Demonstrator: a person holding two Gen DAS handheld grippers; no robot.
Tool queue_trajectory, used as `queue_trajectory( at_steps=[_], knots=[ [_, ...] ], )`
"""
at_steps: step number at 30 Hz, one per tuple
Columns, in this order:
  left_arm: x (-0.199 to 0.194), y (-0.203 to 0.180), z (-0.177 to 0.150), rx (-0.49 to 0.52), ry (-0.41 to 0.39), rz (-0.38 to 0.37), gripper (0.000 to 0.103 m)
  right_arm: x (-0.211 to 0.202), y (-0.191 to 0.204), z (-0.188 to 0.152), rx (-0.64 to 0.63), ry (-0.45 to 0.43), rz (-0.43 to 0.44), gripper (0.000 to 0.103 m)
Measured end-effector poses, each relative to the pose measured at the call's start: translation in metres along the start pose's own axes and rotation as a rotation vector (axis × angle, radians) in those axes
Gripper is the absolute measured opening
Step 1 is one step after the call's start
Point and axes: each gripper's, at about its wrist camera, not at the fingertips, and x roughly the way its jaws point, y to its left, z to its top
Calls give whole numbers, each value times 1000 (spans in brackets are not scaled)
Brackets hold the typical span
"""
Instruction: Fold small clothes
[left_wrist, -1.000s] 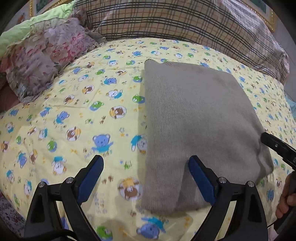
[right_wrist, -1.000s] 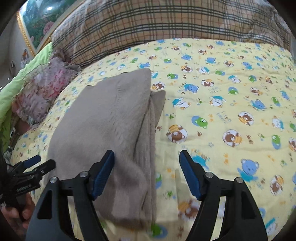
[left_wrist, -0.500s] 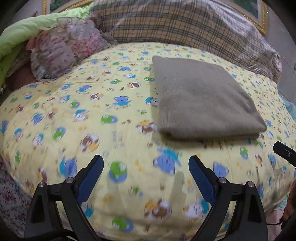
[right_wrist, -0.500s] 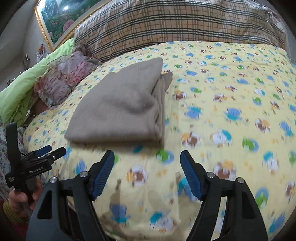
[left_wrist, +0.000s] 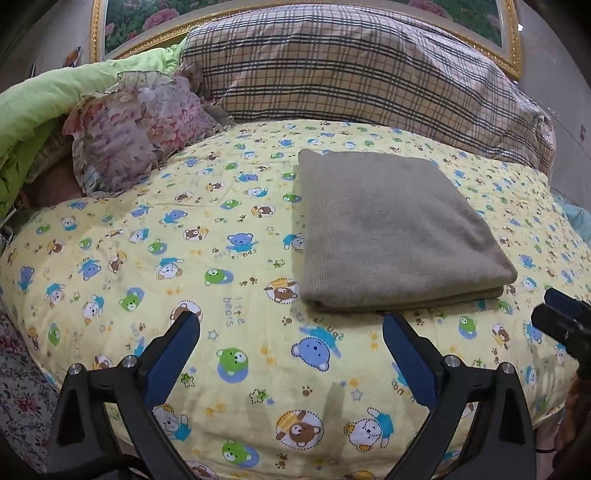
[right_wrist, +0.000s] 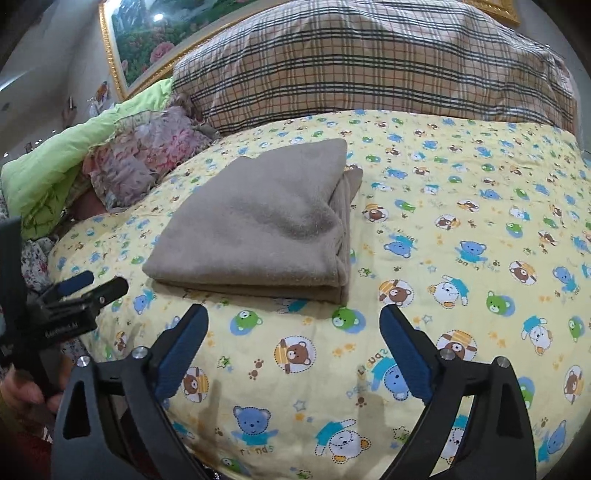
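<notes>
Grey knit garment (left_wrist: 391, 229) lies folded into a neat rectangle, layers stacked, on the bear-print quilt (left_wrist: 221, 258). Left gripper (left_wrist: 291, 354) and right gripper (right_wrist: 293, 345), jaws just widened, stand apart and empty. Folding looks finished; nothing visibly left.

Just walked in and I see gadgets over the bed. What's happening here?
A person holding a two-finger gripper in each hand is folding small clothes. A grey-brown knit garment lies folded into a neat rectangle on the bear-print quilt. The left gripper and right gripper are both open, empty and short of the garment; their jaws have just been opening.
</notes>
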Motion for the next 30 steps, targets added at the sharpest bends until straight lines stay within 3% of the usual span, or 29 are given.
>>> queue_trajectory(
  at_steps=[17,30],
  knots=[
    [2,-18,-5,60,-39,-26,102,15,7,-3,-6,-38,-14,103],
    [22,-24,6,68,31,-29,103,23,10,5,-33,-31,4,103]
  ],
)
